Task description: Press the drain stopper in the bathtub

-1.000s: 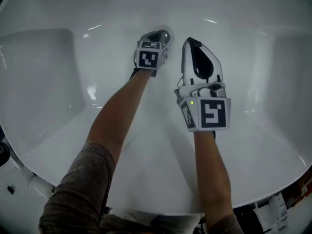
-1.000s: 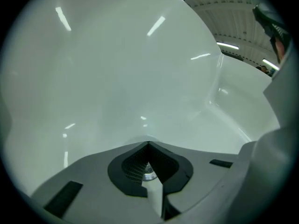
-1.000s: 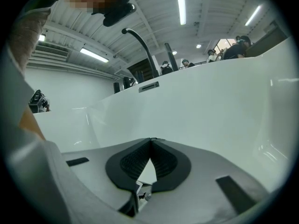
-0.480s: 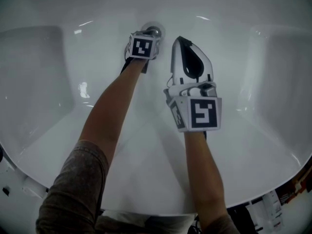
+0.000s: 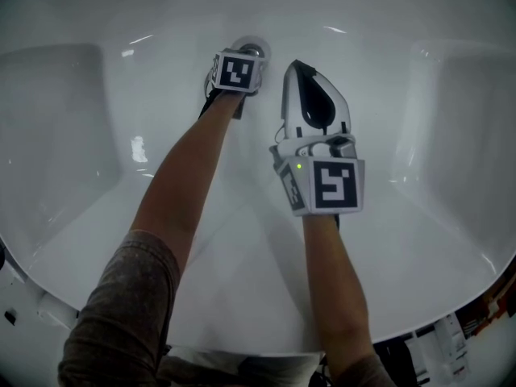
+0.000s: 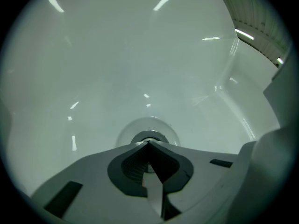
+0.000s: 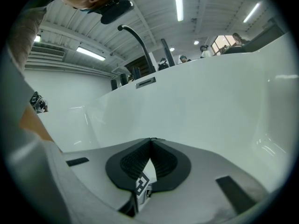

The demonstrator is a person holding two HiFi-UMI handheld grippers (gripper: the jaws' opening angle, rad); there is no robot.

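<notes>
While the right hand-held gripper [image 5: 297,67] hangs above the tub [image 5: 64,135] floor with jaws pressed together on nothing, the left hand-held gripper [image 6: 148,143], farther out, likewise has its jaws together and empty, tips right at the chrome stopper [image 6: 159,136] in its round recess
</notes>
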